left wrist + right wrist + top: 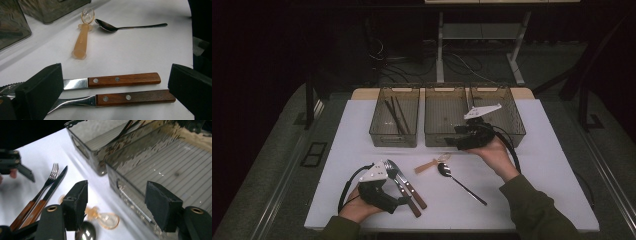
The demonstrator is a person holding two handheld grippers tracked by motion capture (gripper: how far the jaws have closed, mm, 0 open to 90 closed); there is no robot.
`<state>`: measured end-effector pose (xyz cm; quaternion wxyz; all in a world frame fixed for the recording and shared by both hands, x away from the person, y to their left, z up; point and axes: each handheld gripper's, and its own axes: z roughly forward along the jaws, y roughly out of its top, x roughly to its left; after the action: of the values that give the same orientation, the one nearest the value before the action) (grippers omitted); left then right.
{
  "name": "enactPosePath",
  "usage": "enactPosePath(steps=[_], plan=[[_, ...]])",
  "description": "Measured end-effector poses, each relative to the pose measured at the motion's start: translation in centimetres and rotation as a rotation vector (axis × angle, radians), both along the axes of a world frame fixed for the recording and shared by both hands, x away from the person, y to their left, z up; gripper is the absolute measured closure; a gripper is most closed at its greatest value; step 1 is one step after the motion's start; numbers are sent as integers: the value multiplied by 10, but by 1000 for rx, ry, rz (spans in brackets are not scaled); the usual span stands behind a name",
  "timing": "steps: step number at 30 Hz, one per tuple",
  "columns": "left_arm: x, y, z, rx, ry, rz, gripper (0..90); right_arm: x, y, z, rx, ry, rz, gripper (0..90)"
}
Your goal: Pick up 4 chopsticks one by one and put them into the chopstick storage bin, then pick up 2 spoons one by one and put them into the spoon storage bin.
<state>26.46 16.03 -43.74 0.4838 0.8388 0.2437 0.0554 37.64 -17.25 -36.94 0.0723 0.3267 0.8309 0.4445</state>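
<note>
Both pairs of jaws stand wide apart and hold nothing. The left gripper (399, 201) hovers over the wooden-handled knife (112, 80) and fork (117, 98), side by side between its pads. The right gripper (457, 141) hangs at the middle bin's (444, 91) front wall, above the plastic spoon (106, 219) and metal spoon (459, 181). White table (537, 170), dark carpeted room.

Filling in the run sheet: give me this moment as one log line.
left gripper: open over knife, fork | right gripper: open, empty, near middle bin | spoon: on table
</note>
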Motion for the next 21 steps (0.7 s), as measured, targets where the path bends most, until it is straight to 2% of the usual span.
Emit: enactPosePath(steps=[9,12,21], plan=[[0,0,0,1,1,4,0,-19,-23,-16,16,26,-5,350],[-1,0,0,4,1,6,0,-25,-29,-21,9,32,-1,350],[-2,0,0,10,-4,4,0,-38,-36,-39,7,49,17,348]])
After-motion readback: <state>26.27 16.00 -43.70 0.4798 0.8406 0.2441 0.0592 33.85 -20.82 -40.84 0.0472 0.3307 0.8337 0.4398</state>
